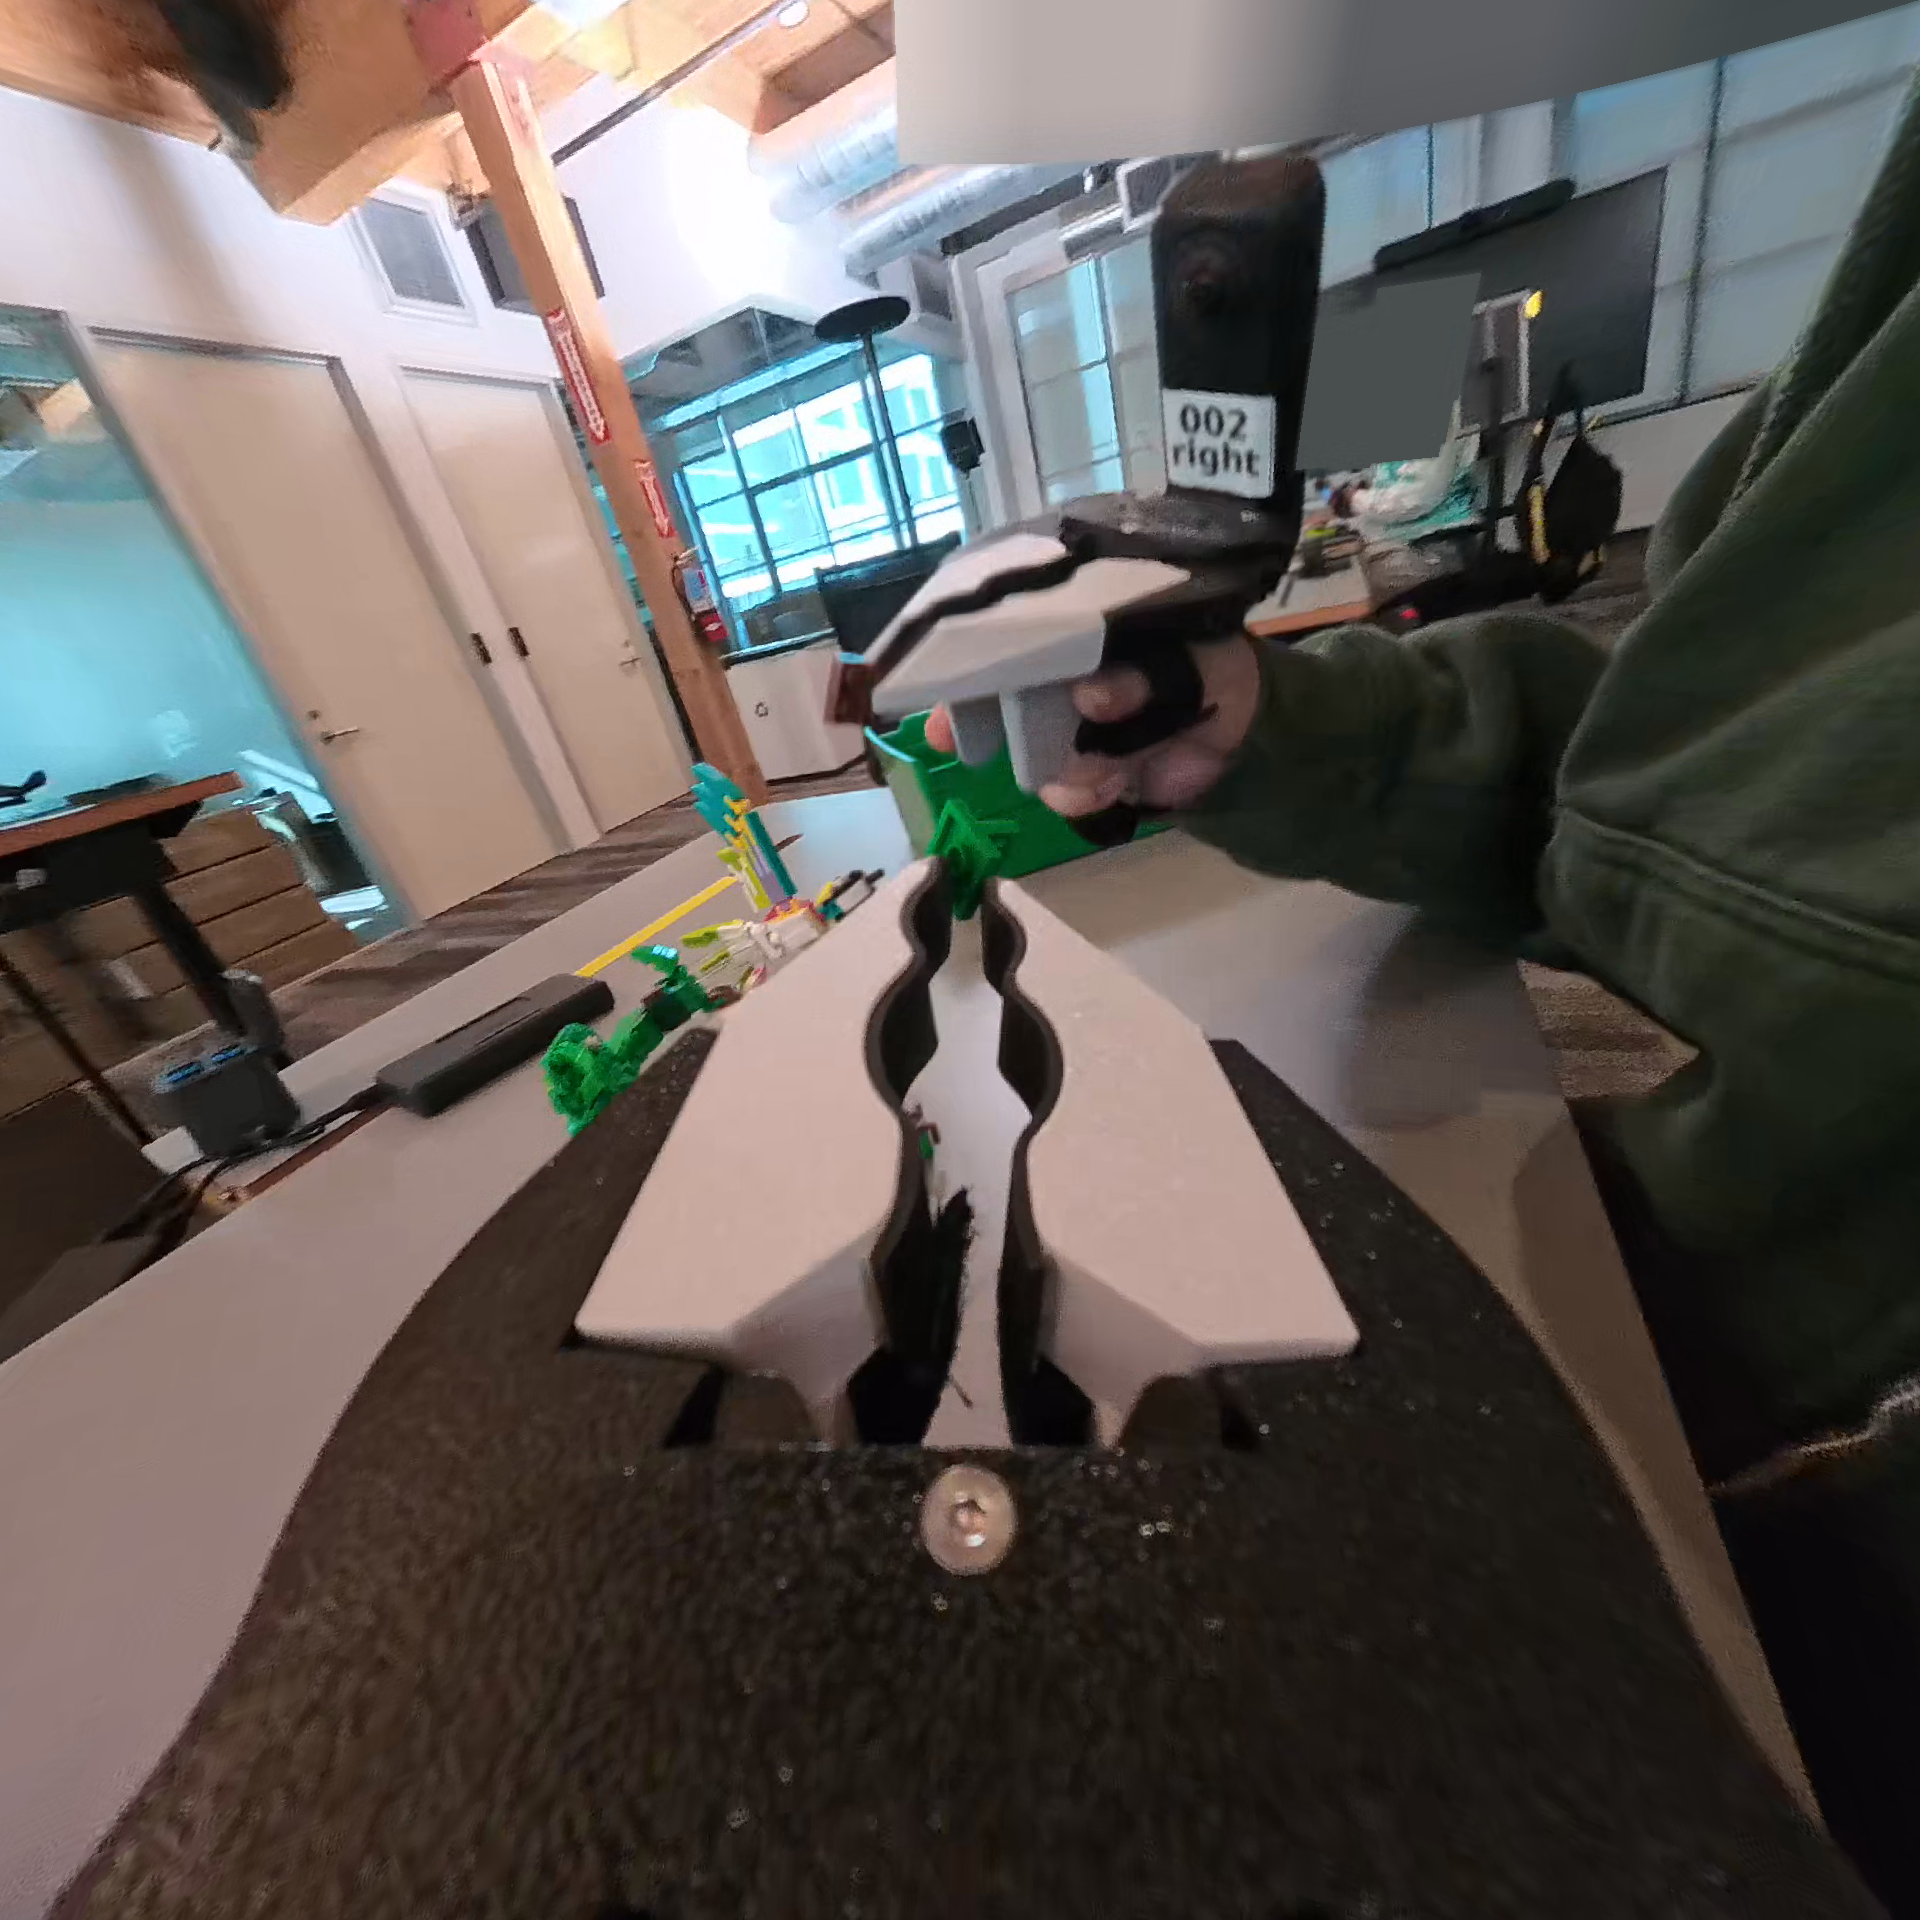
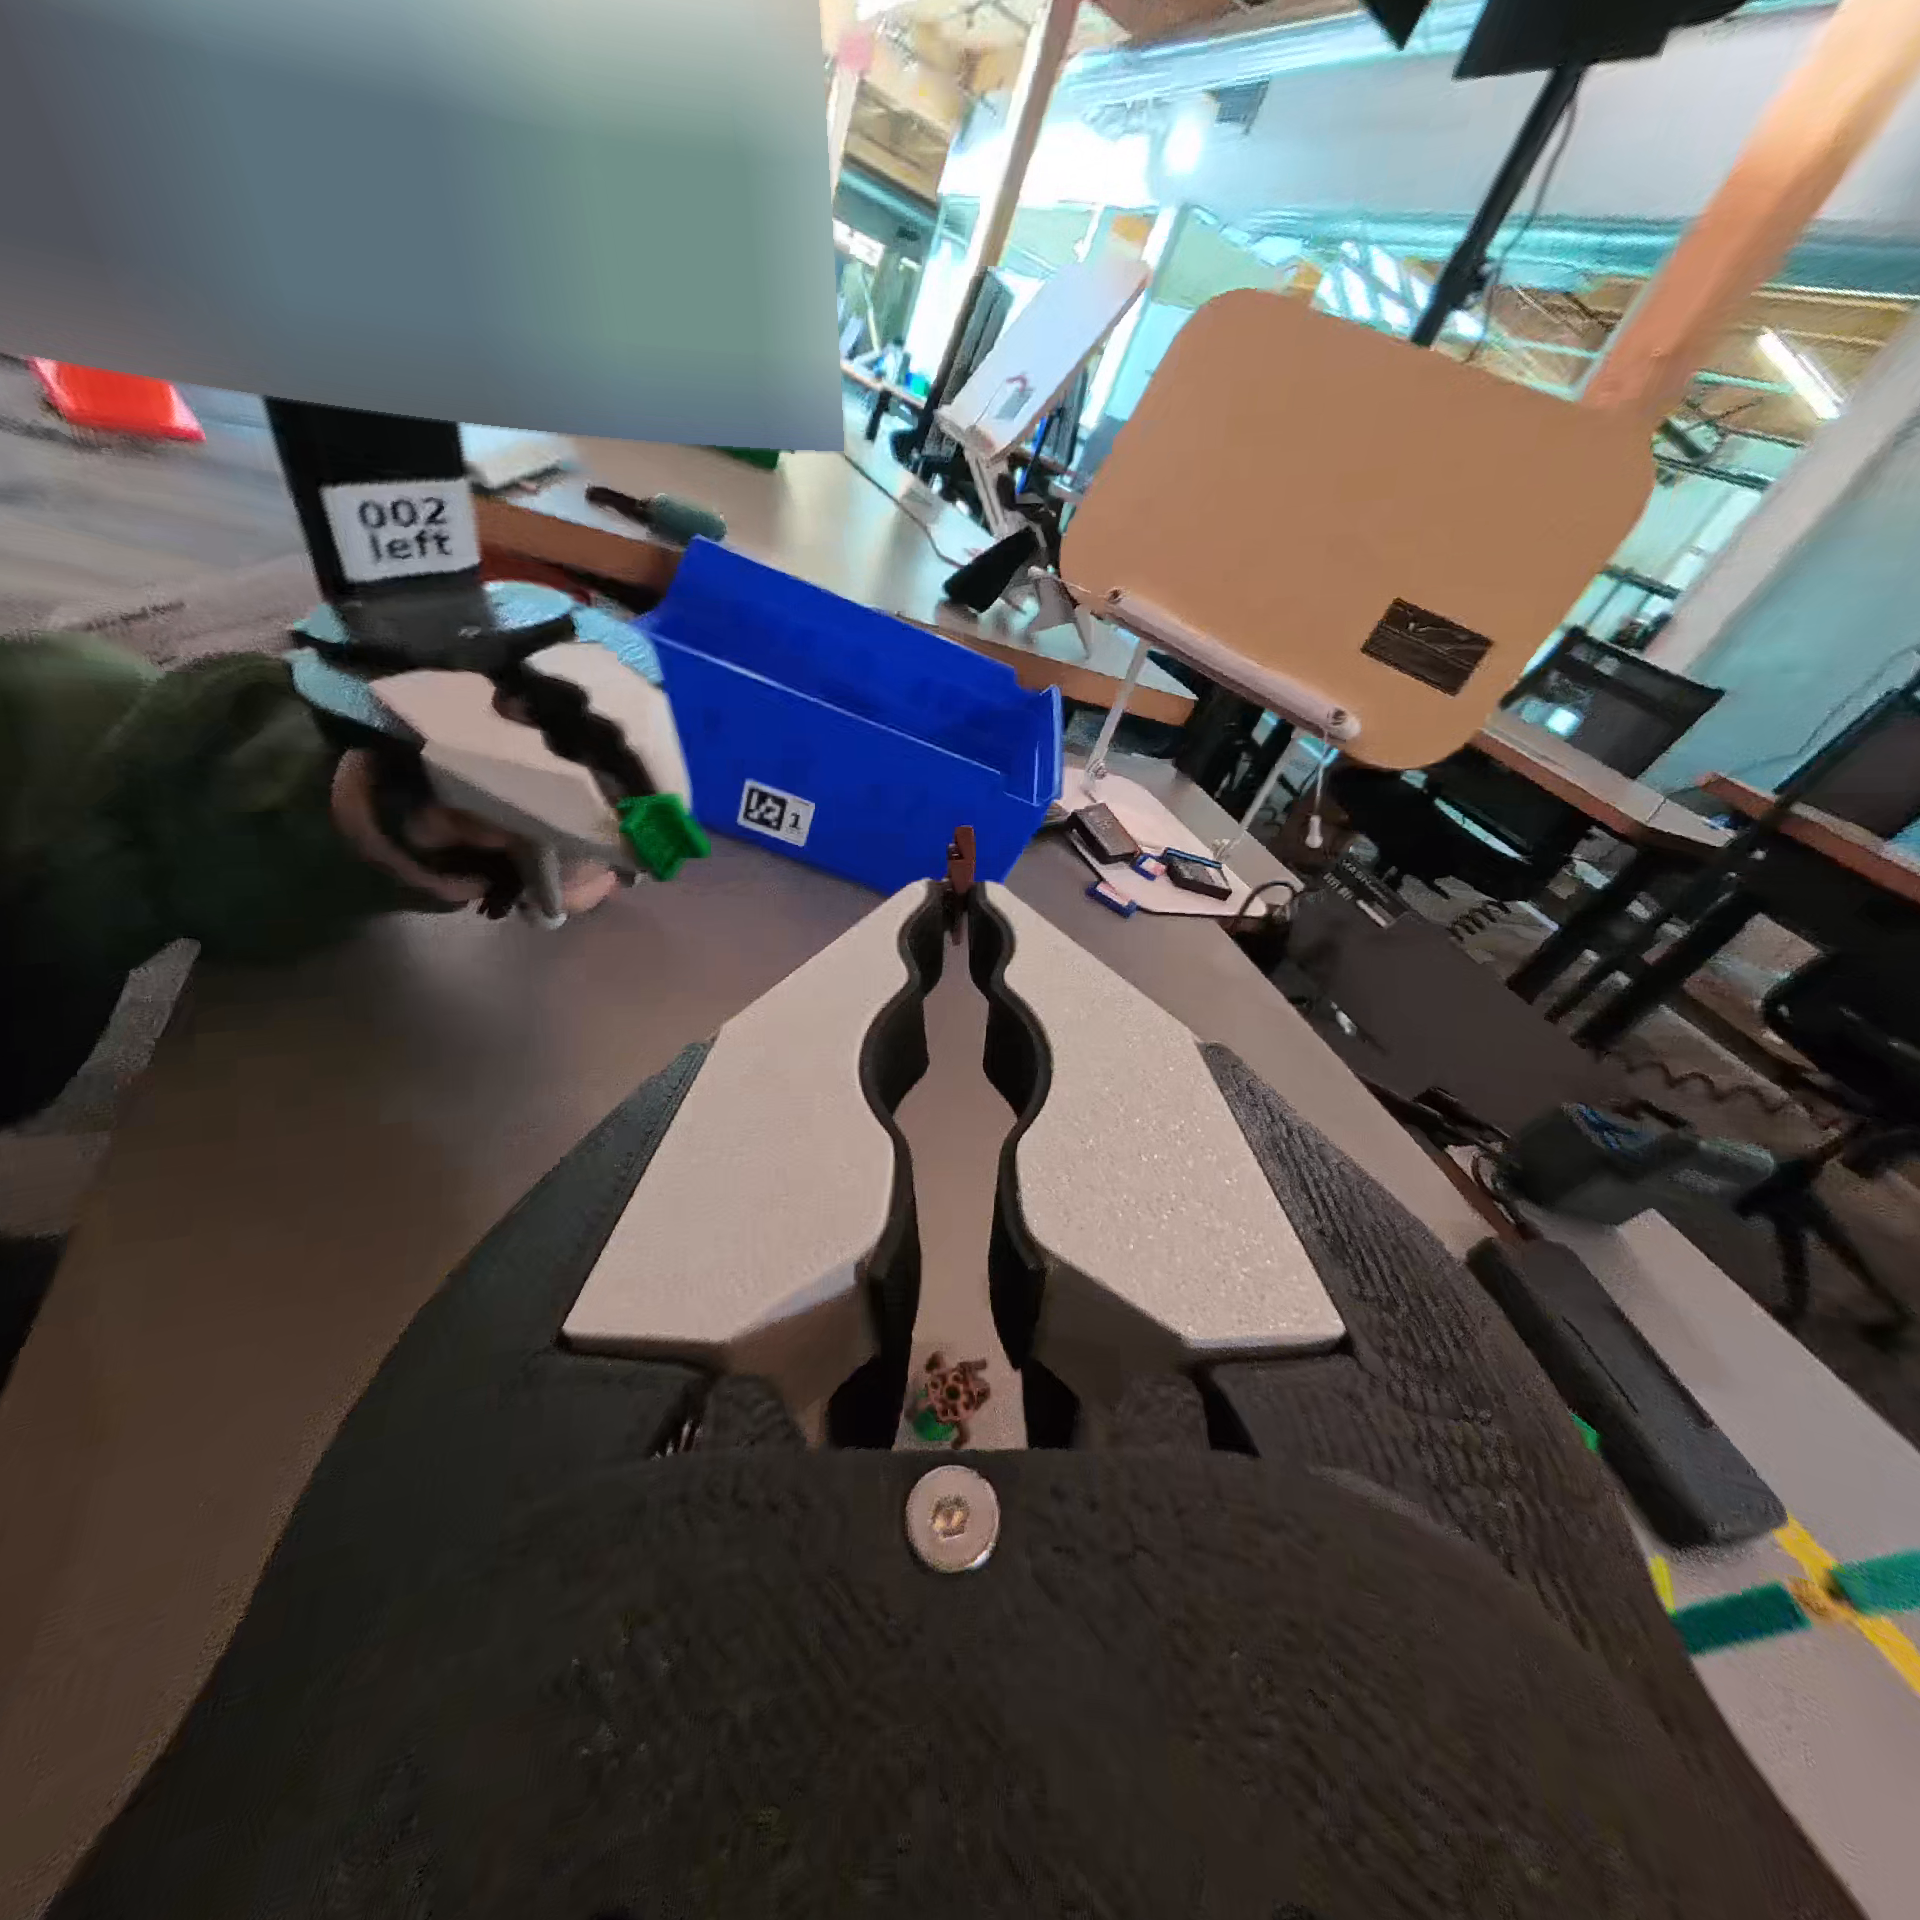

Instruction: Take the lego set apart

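A: Lego set (image 1: 748,925), fig. ref: remainder lies on the worktop (image 1: 1143,914) ahead-left of the left claw (image 1: 964,878); loose green leafy bits (image 1: 608,1060) nearer, beside a black slab (image 1: 494,1039). Two pcs are off it, held up above the worktop.

B: Which claw has which?

A: Left claw is clenched on a green piece (image 2: 660,836), pinched at the tips only. Right claw (image 2: 961,883) is clenched on a thin brown piece (image 2: 961,852), tips nearly touching, piece poking out past them.

B: Step in hand?

A: Prob. sorting/dropping the separated pcs. Blue bin (image 2: 862,717) sits just beyond the right claw; green bin (image 1: 935,774) behind it in the left wrist view. Do it well: carry each pc over a bin's mouth before letting go, keep tip grip steady, since small pcs may slip or bounce.

B: Other clutter?

A: Small brown-green bit (image 2: 951,1392) on the worktop below the right claw.
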Demonstrator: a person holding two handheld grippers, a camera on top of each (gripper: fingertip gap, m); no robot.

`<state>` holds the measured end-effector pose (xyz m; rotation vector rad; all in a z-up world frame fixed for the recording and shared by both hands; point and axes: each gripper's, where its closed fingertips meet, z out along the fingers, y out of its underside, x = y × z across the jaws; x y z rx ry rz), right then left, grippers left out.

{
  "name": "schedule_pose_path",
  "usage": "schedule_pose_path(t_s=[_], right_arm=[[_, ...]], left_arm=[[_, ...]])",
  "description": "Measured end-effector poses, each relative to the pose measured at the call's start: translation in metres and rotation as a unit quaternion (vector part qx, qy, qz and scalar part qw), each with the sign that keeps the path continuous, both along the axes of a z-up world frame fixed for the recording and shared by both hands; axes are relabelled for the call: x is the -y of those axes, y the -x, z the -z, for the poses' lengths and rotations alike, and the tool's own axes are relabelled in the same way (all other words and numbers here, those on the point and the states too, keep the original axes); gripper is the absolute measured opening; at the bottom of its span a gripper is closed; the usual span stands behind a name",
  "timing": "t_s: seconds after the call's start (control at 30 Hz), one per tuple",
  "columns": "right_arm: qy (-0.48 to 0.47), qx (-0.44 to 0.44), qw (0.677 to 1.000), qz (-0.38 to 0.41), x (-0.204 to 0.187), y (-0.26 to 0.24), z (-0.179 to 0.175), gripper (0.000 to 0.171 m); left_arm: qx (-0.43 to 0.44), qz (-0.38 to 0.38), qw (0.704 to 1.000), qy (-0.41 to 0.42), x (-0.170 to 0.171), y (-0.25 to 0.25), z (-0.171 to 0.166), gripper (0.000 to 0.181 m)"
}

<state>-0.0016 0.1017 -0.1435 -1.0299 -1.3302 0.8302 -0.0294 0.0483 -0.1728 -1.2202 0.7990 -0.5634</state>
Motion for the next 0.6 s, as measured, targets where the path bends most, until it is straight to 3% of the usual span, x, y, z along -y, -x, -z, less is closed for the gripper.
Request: schedule_pose_path(t_s=[0.1, 0.17, 0.27, 0.33, 0.43, 0.53, 0.6], right_arm=[[0.019, 0.008, 1.000, 0.012, -0.008, 0.010, 0.001, 0.002], [0.048, 0.006, 0.999, 0.001, -0.009, 0.037, 0.001, 0.002], [0.084, 0.000, 0.995, -0.055, -0.005, 0.106, -0.009, 0.002], [0.079, 0.017, 0.993, -0.088, 0.002, 0.166, -0.015, 0.003], [0.057, 0.066, 0.993, -0.083, -0.005, 0.253, -0.007, 0.008], [0.124, 0.134, 0.979, -0.088, -0.012, 0.304, 0.020, 0.046], [0.150, 0.135, 0.976, -0.079, -0.018, 0.309, 0.024, 0.060]], left_arm=[[0.022, -0.069, 0.997, -0.003, -0.006, 0.021, -0.007, 0.001], [0.032, -0.189, 0.981, 0.001, -0.020, 0.066, -0.020, 0.001], [-0.032, -0.383, 0.922, 0.032, -0.033, 0.154, -0.034, 0.002], [-0.093, -0.493, 0.862, 0.067, -0.035, 0.216, -0.036, 0.002], [-0.110, -0.558, 0.808, 0.152, -0.039, 0.282, -0.024, 0.003], [-0.096, -0.567, 0.781, 0.243, -0.043, 0.314, 0.000, 0.053], [-0.090, -0.567, 0.777, 0.258, -0.043, 0.318, 0.005, 0.083]])
